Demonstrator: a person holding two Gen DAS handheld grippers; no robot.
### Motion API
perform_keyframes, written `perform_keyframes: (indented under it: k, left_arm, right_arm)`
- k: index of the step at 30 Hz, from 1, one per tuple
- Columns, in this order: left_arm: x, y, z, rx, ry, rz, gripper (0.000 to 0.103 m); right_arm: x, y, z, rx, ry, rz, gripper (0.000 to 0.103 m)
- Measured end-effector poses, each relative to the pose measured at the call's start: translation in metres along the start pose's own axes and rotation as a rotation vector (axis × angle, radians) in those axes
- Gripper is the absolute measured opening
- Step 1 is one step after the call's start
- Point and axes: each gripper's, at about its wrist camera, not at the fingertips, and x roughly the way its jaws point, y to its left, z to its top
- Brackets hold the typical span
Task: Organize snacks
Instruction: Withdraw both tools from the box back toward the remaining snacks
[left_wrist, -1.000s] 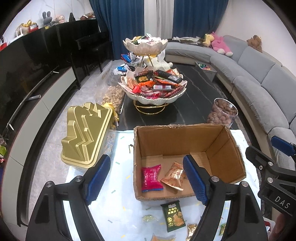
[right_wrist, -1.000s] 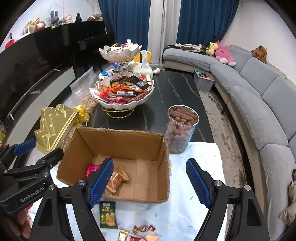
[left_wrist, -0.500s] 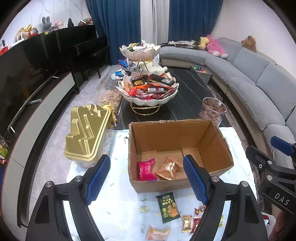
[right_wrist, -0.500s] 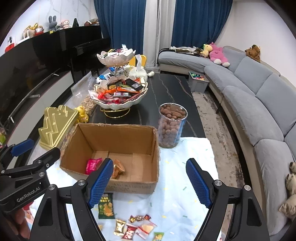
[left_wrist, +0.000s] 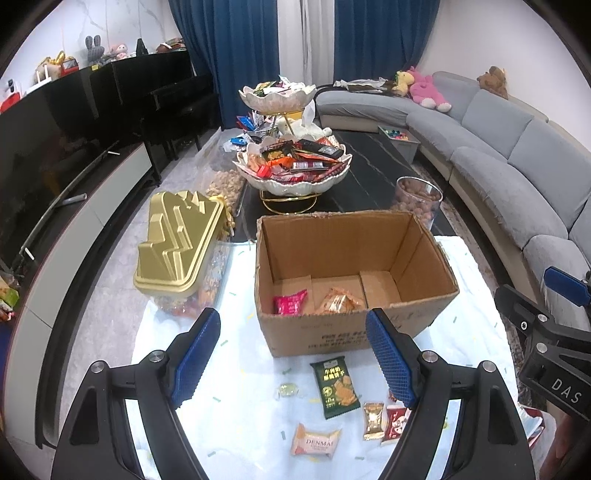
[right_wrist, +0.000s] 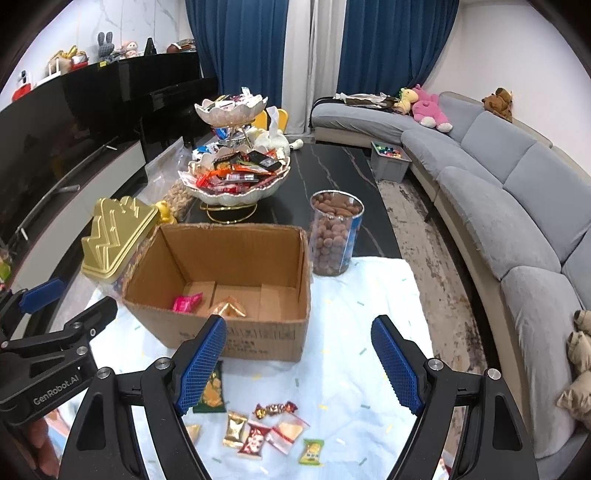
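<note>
— How do the two claws stand?

— The left claw is wide open, and nothing is between its blue pads. It holds nothing and touches nothing. The right claw is also wide open and empty.

— Where are the snacks?

— Most lie loose on the pale cloth over the bench, in front of the cardboard box. Under the left claw I see a green packet, a pink-white packet marked DENMAS, a gold one and a red one. Inside the box lie a pink packet and an orange packet.

— What is hard to see?

— In the right view the left pad covers part of the green packet. The small candies there are too small to read. The persons' hands are almost cut off at the frame edges.

— And the pose?

— Both claws hang above the near edge of the cloth, side by side, pointing forward and down toward the box. Behind the box stand a jar of brown nuts, a gold tin and a tiered snack bowl.
</note>
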Motion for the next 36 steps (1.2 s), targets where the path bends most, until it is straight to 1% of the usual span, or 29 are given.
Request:
perform_keyframes:
  k: [9, 13, 27, 36]
  left_arm:
    - [-0.007, 0.000, -0.026, -0.019, -0.001, -0.009, 0.081]
    - [-0.005, -0.002, -0.040, -0.006, 0.007, -0.003, 0.081]
    - [0.009, -0.005, -0.097, 0.024, 0.046, 0.018, 0.081]
    - [0.031, -0.010, -0.134, 0.053, 0.101, 0.006, 0.081]
  right_arm:
    - [-0.003, 0.002, -0.026, 0.005, 0.021, 0.009, 0.081]
    - [-0.003, 0.002, -0.038, 0.008, 0.031, 0.011, 0.081]
    - [0.009, 0.010, -0.088, -0.009, 0.080, 0.017, 0.081]
    - [0.026, 0.016, -0.119, -0.015, 0.123, 0.027, 0.081]
